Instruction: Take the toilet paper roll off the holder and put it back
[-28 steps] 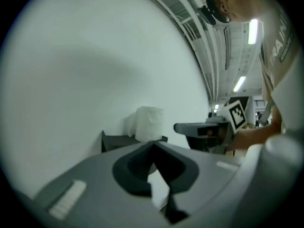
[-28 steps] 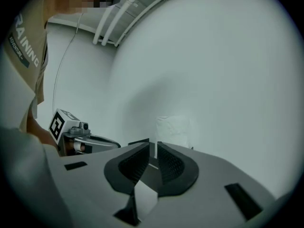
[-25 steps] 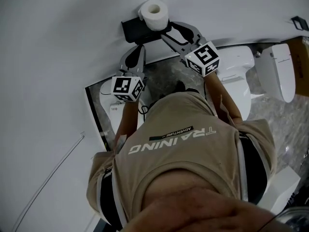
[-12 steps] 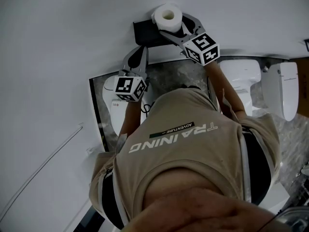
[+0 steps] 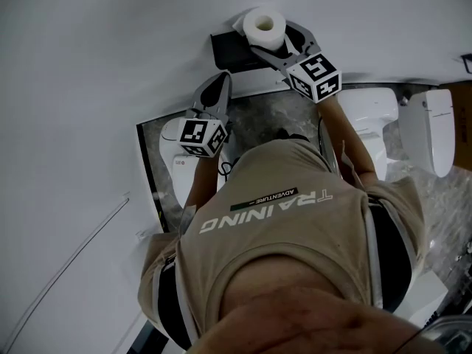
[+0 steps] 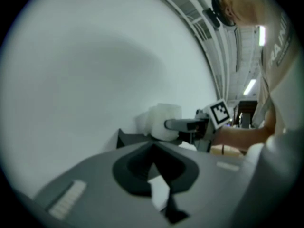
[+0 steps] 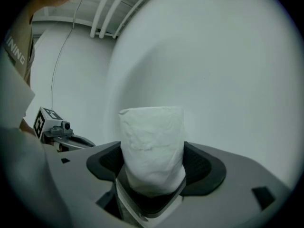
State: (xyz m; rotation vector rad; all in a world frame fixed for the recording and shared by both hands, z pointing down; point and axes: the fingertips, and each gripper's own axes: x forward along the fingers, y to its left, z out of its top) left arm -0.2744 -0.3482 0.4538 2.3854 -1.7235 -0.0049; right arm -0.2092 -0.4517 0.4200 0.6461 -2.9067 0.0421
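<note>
Room: a washroom. Plain white wall (image 5: pixel 88 65), smooth and matte, fills most of the head view. Grey marbled floor (image 5: pixel 258 116) lies below both grippers. A glossy white toilet (image 5: pixel 369 116) stands to the outer side of the right gripper.

Writing: the person's tan shirt (image 5: pixel 280 227) reads "TRAINING" in white block letters, with "ADVENTURE" on a small dark strip by it. Each gripper carries a white cube with black square markers; the one on the right cube (image 5: pixel 318 76) resembles a 5.

Toilet paper roll (image 5: pixel 263 26): a white cylinder with a soft, crinkled outer wrap and a hollow core. It sits at the dark, boxy holder (image 5: pixel 232 50) on the wall.

Right gripper (image 5: pixel 274 41): grey plastic shell with black ribbed pads. Its jaws are spread wide with the roll standing between them. The pads lie close along its sides, and no squeeze shows in the paper.

Left gripper (image 5: pixel 220 83): jaws pressed together with nothing between them. Its tips sit just below the holder, beside the right gripper.
</note>
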